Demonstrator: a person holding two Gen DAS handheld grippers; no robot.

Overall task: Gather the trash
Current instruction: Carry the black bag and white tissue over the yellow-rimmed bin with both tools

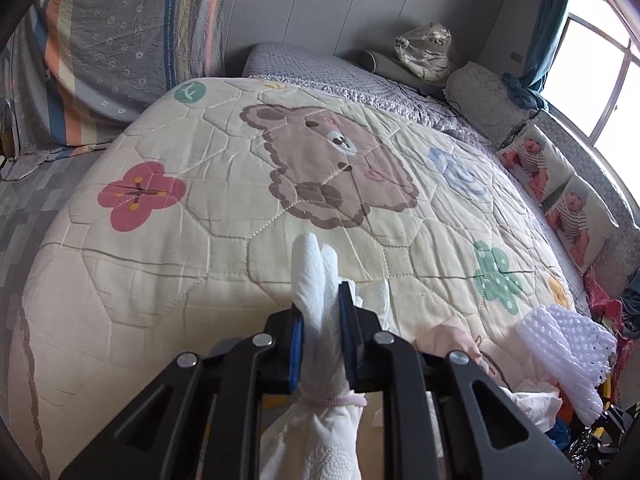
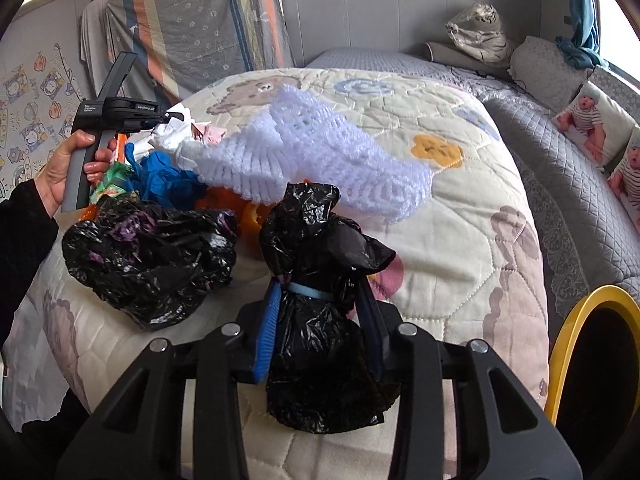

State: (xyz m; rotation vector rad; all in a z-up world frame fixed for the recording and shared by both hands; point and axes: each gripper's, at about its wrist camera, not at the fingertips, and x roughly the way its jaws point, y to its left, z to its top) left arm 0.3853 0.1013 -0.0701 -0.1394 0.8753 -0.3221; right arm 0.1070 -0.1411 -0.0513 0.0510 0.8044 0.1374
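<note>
My left gripper (image 1: 320, 304) is shut on a white paper bundle (image 1: 316, 280) tied with a pink band, held above the quilted bed (image 1: 200, 240). My right gripper (image 2: 318, 304) is shut on a small black plastic bag (image 2: 320, 320) tied with a blue band, held over the bed's near edge. A second crumpled black bag (image 2: 152, 256) lies on the bed to the left. A white foam net (image 2: 320, 156) lies beyond it and shows in the left wrist view (image 1: 568, 352). Blue (image 2: 164, 176), orange and white scraps sit near the left gripper's handle (image 2: 108, 120).
A yellow-rimmed bin (image 2: 576, 344) with a black liner stands at the bed's right edge. Baby-print cushions (image 1: 560, 188) line the window side. A pillow and a clear bagged item (image 1: 424, 52) sit at the headboard. A striped sheet (image 1: 120, 40) hangs on the left.
</note>
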